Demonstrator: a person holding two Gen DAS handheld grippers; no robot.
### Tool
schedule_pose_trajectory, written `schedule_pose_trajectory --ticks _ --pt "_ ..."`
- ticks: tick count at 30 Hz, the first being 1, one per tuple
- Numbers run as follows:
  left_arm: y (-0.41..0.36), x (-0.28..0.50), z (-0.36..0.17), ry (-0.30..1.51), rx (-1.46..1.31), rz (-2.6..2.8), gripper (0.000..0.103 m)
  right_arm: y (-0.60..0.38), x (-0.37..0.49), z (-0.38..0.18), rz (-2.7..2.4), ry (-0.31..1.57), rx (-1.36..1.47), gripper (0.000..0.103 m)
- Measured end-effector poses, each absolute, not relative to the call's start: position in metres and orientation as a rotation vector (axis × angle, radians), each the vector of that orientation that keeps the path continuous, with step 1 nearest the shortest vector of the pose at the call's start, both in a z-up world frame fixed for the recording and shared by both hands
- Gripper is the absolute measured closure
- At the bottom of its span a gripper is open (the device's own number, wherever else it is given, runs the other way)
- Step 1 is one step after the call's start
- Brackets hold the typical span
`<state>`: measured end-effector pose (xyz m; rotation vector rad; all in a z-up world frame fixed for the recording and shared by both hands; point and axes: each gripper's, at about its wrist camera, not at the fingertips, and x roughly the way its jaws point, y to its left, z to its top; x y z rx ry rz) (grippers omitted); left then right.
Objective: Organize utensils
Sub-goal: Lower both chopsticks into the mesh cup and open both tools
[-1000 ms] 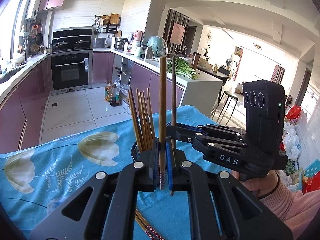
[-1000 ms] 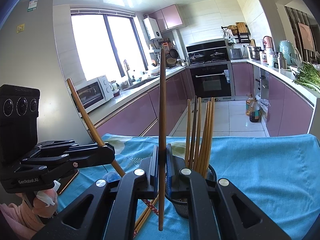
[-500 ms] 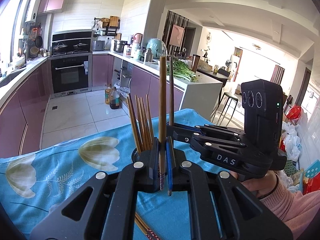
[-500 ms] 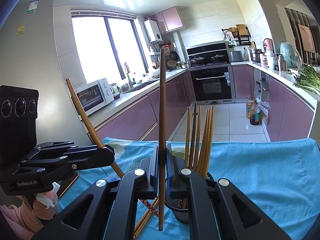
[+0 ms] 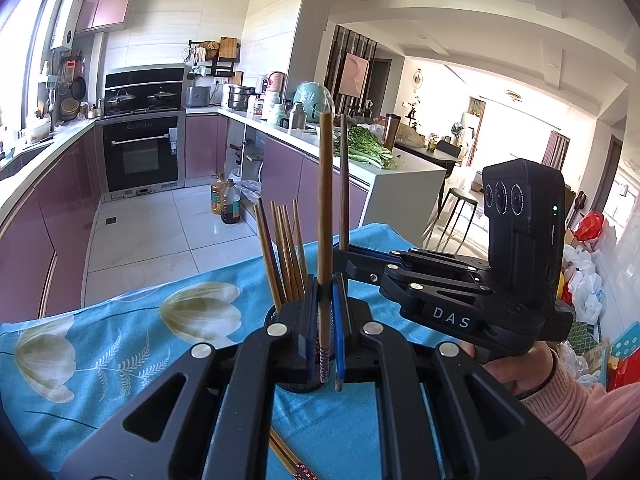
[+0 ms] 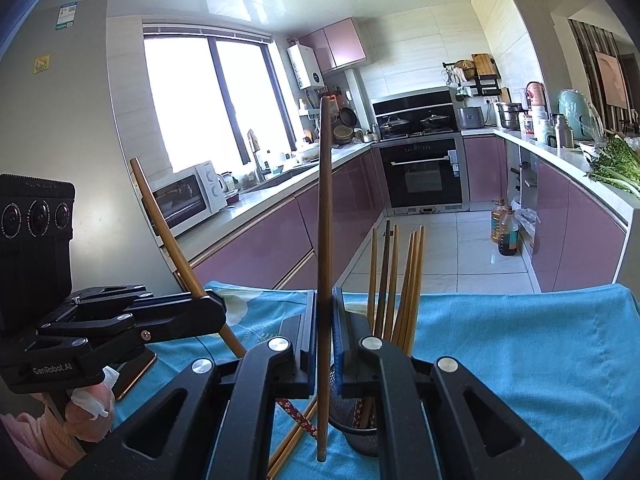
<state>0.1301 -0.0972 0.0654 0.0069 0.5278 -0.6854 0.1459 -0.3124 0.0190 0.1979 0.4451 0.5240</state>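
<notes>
A black mesh holder (image 6: 362, 432) stands on the blue cloth with several wooden chopsticks (image 6: 404, 284) upright in it; it also shows in the left wrist view (image 5: 298, 384). My left gripper (image 5: 323, 320) is shut on one brown chopstick (image 5: 325, 208), held upright just in front of the holder. My right gripper (image 6: 325, 336) is shut on another brown chopstick (image 6: 324, 216), upright beside the holder's left rim. Each gripper shows in the other's view: the right one (image 5: 344, 252), the left one (image 6: 216, 314). Loose chopsticks (image 6: 296, 424) lie on the cloth.
The table has a blue flowered cloth (image 5: 120, 344). A dark phone (image 6: 134, 372) lies on it under the left gripper. Kitchen counters, an oven (image 6: 424, 172) and oil bottles (image 6: 506, 228) on the floor stand beyond the table's far edge.
Both grippers have drifted slightly with their chopsticks still clamped upright; the holder appears a little nearer in the left wrist view. Nothing was let go.
</notes>
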Motion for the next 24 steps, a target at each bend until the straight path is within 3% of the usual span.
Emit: schedule_pose_trajectory --ticks 24 --pt "-0.098 0.134 0.075 0.481 0.0 -0.677 0.095 -0.313 0.155 0.032 0.504 0.408 0.181 0.097"
